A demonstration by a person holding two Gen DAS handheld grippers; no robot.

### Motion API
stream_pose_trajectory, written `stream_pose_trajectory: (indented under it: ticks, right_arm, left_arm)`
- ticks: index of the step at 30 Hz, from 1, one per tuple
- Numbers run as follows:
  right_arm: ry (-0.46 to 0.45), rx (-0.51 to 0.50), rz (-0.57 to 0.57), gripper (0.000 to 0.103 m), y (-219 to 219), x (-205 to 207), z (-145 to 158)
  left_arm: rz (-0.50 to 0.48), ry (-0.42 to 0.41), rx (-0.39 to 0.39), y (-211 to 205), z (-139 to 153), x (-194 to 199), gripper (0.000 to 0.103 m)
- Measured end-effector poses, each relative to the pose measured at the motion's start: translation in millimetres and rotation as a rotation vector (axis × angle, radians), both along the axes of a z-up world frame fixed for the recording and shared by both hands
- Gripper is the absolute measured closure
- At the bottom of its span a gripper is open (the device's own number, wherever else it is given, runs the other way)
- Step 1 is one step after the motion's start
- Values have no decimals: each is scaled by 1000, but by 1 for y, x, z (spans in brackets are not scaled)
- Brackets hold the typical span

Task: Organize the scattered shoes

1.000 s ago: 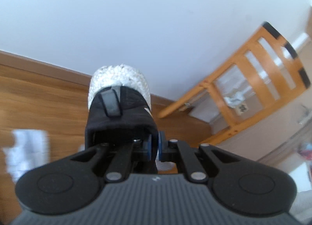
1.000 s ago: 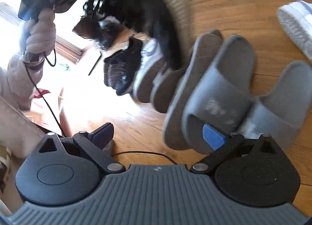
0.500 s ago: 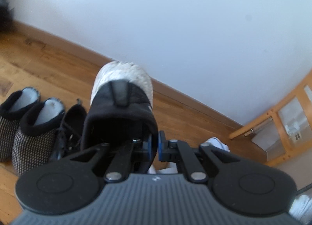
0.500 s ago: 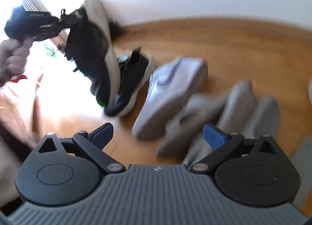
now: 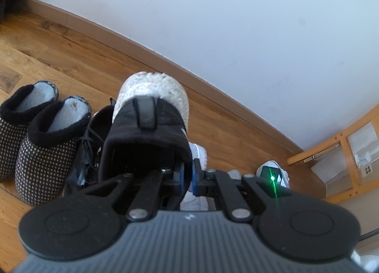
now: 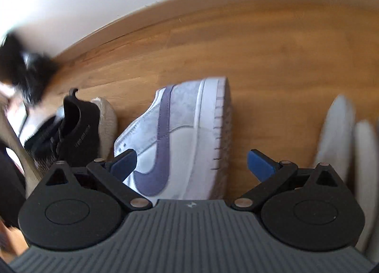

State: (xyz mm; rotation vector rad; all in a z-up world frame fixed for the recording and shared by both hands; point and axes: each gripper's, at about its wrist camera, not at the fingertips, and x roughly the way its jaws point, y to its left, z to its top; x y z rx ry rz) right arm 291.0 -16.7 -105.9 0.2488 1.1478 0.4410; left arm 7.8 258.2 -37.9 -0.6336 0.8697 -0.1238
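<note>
My left gripper is shut on the collar of a black sneaker with a pale knobbly sole, which hangs heel-first above the floor. Below it stand a matching black sneaker and two dotted black slippers. In the right wrist view my right gripper is open, its blue pads either side of a white sneaker with a purple swoosh lying on its side. A black sneaker stands to its left, grey slides to its right.
A white wall with a wooden skirting board runs behind the shoe row. A wooden chair frame stands at the right. Another white shoe lies near it. Wooden floor stretches beyond the white sneaker.
The left gripper sank with the black sneaker towards the slippers and its mate. The right gripper swung left from the grey slides and dropped close over the white sneaker.
</note>
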Motion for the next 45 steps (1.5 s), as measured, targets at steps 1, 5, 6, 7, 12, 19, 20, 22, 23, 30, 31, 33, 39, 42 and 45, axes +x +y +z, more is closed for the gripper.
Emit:
stream_pose_trajectory:
  ticks: [1, 5, 6, 7, 12, 19, 20, 22, 23, 30, 31, 33, 39, 42, 45]
  right_arm:
    - [11, 7, 5, 0, 3, -1, -2]
    - [17, -79, 92, 0, 24, -9, -9]
    - [37, -64, 104, 0, 28, -7, -13]
    - [47, -53, 106, 3, 29, -6, -15]
    - [22, -31, 17, 14, 6, -8, -10]
    - [5, -55, -167, 17, -54, 36, -7]
    - [-10, -65, -170, 18, -58, 38, -5]
    - [-57, -93, -155, 22, -68, 44, 4]
    - [-61, -98, -139, 20, -71, 47, 8]
    - [-221, 36, -39, 1, -76, 13, 50]
    - [-236, 70, -9, 1, -73, 2, 54]
    - [-251, 110, 43, 1, -64, -16, 57]
    - [-189, 136, 173, 1, -15, -56, 37]
    - [-158, 121, 200, 1, 6, -66, 26]
    - [-98, 106, 163, 1, 19, -72, 13]
  left_arm:
    - [-4, 2, -5, 5, 0, 0, 99]
    - [-14, 25, -13, 20, -6, -3, 99]
    - [-15, 40, -20, 21, -11, -2, 99]
    - [-17, 51, -26, 20, -14, -2, 99]
    - [-41, 108, -53, 12, -26, 3, 99]
    - [-114, 134, -49, -14, -40, 37, 99]
    - [-122, 138, -50, -17, -44, 41, 98]
    - [-155, 141, -67, -26, -57, 62, 98]
    - [-163, 150, -66, -29, -63, 71, 98]
    - [-219, 244, -72, -30, -102, 113, 84]
    - [-237, 250, -60, -30, -104, 113, 68]
    - [-259, 225, -43, -28, -100, 108, 54]
    - [-251, 178, 87, -8, -70, 67, 31]
    - [-204, 114, 163, 14, -48, 35, 28]
    - [-96, 94, 223, 45, -28, 0, 26]
